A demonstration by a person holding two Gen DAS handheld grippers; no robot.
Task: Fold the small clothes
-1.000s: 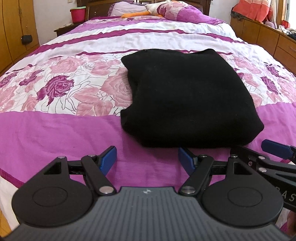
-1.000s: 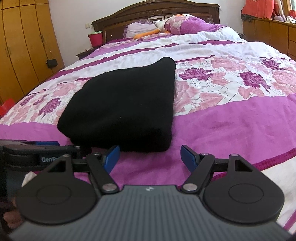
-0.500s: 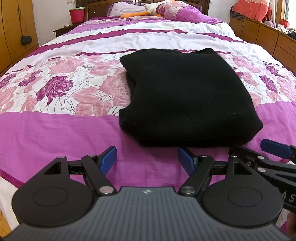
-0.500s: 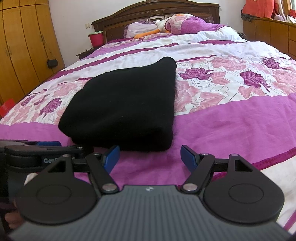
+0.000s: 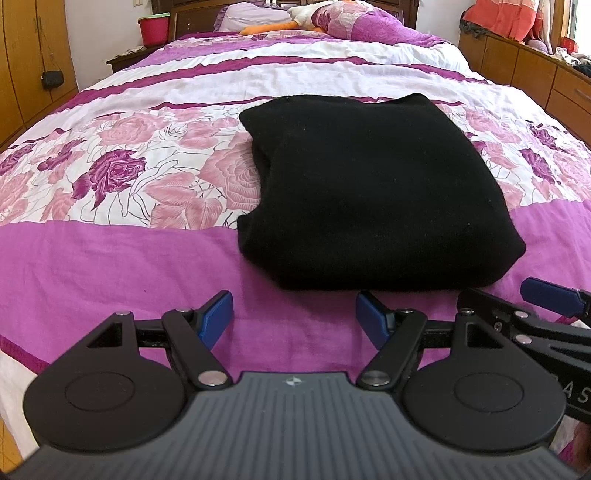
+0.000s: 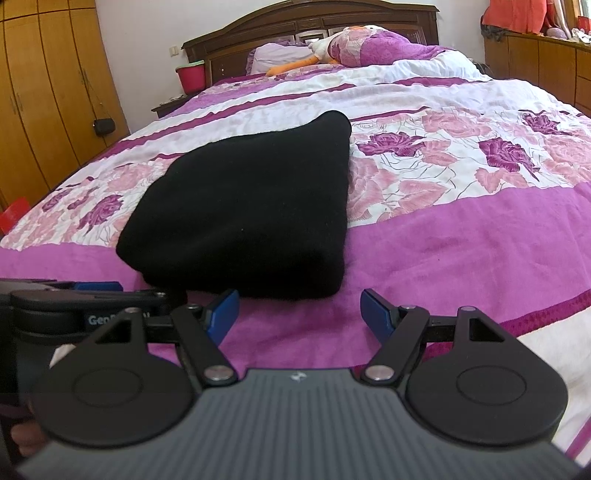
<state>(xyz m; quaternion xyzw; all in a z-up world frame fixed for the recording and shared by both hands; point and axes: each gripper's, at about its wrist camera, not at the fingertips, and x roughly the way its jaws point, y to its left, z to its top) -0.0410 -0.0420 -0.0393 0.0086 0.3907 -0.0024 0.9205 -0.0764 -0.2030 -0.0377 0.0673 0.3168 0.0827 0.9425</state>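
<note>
A black knitted garment point(image 5: 369, 192) lies folded into a thick rectangle on the purple floral bedspread point(image 5: 110, 258); the right wrist view shows the garment point(image 6: 251, 218) left of centre. My left gripper point(image 5: 294, 314) hovers just short of its near edge, open, nothing between the blue pads. My right gripper point(image 6: 299, 310) is open too, near the garment's front right corner, holding nothing. Each gripper shows at the other view's edge.
Pillows and an orange-and-white soft toy point(image 6: 314, 55) lie at the wooden headboard point(image 6: 306, 22). A red bucket point(image 6: 190, 75) stands on a nightstand, wardrobes point(image 6: 48, 92) line the left wall, and a low cabinet point(image 5: 535, 74) runs along the right.
</note>
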